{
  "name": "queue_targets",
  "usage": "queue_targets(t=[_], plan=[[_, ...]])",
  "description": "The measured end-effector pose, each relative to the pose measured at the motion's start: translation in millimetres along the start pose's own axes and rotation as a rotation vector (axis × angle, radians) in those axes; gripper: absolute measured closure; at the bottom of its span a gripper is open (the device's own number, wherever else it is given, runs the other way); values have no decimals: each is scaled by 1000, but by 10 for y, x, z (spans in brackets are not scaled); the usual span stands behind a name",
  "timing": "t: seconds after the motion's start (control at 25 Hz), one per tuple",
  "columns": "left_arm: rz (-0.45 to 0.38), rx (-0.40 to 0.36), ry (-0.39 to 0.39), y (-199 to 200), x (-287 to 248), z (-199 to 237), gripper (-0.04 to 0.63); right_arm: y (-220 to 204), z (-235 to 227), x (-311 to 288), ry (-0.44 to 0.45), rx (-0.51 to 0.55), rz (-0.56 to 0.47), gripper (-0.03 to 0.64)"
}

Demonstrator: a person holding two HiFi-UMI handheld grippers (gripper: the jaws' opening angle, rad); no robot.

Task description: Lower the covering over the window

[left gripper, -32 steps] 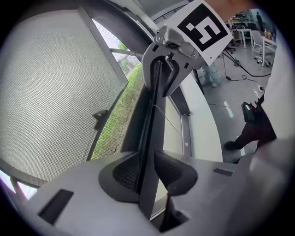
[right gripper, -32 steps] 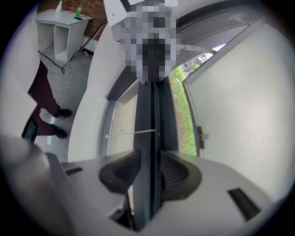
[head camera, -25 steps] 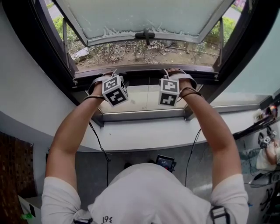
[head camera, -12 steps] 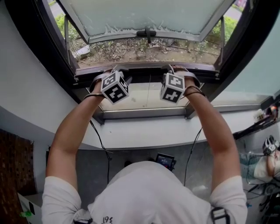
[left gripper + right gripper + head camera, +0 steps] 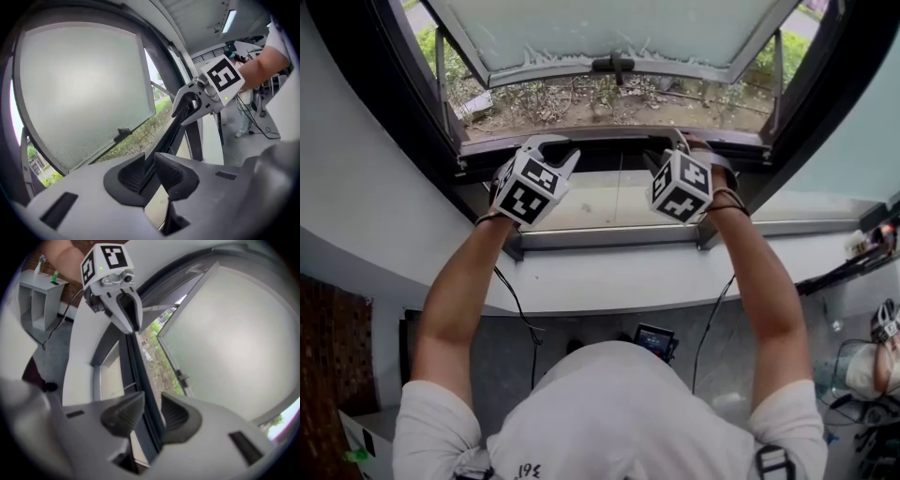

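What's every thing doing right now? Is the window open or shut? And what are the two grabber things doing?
window sash: swung open outward.
dark bar: runs across the bottom of the window opening, between the jaws of both grippers.
left gripper: jaws have just been closing, clamped on the dark bar.
right gripper: jaws clamped on the dark bar.
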State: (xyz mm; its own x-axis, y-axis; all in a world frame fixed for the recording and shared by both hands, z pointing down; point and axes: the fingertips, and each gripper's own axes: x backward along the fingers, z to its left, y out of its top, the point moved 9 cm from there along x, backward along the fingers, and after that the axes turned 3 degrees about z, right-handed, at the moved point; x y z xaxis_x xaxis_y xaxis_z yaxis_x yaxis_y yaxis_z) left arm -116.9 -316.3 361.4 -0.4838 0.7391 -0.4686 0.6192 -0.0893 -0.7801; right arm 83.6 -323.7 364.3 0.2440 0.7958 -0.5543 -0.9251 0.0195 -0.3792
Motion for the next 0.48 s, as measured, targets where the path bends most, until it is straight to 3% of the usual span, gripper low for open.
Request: queue_targets(t=[0.28, 0.48], plan=[[-156, 140, 86, 96, 378, -15, 548, 4, -54, 331, -85, -160, -99, 522], [-276, 291, 107, 64, 620, -162, 557, -51, -1, 581, -115, -313, -171, 538]])
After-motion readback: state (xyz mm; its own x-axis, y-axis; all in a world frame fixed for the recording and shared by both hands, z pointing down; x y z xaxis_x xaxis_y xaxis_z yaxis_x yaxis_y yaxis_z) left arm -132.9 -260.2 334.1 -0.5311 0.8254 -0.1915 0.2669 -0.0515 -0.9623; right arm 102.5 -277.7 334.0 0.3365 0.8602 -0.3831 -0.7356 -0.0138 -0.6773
